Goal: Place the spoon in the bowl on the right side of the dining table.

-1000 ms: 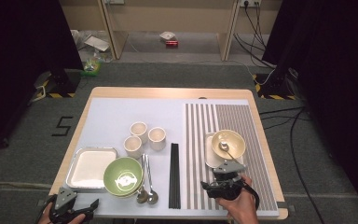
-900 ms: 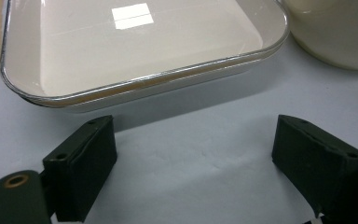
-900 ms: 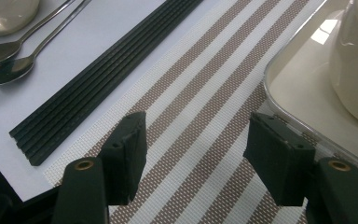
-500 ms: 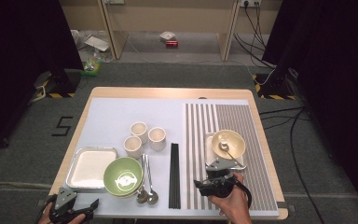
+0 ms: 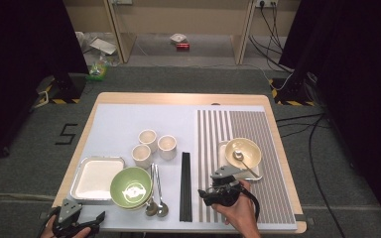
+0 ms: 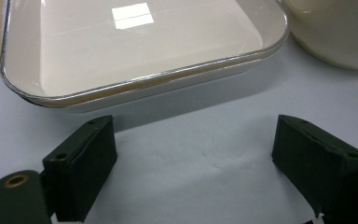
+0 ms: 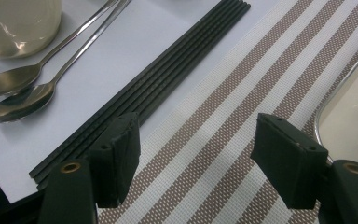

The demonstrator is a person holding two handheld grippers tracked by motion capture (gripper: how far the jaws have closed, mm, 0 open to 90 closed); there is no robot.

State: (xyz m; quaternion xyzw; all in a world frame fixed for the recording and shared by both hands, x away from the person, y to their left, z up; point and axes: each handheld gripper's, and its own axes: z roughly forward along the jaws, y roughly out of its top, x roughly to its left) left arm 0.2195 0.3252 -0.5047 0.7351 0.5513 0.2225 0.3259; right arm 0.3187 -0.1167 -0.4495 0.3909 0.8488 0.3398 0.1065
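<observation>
My right gripper (image 5: 206,192) hovers low over the striped placemat (image 5: 258,134), pointing left at the black chopsticks (image 5: 185,186). In the right gripper view the right gripper (image 7: 196,135) is open, its jaws have just been opening, and nothing lies between them. The chopsticks (image 7: 158,79) lie just past its left jaw, with two metal spoons (image 7: 28,88) beyond. At the table's front left corner my left gripper (image 5: 96,218) is open and empty. In the left gripper view the left gripper (image 6: 196,140) faces a white rectangular tray (image 6: 144,81) over bare mat.
A cream bowl (image 5: 243,151) holding a spoon (image 5: 240,157) sits on a small tray (image 5: 222,148) at the right. A green bowl (image 5: 131,186) stands beside the white tray (image 5: 79,171), with two spoons (image 5: 156,193) next to it. Three cups (image 5: 154,144) cluster mid-table.
My right gripper has moved left and toward the front edge, away from the cream bowl and closer to the chopsticks. The left gripper has stayed put.
</observation>
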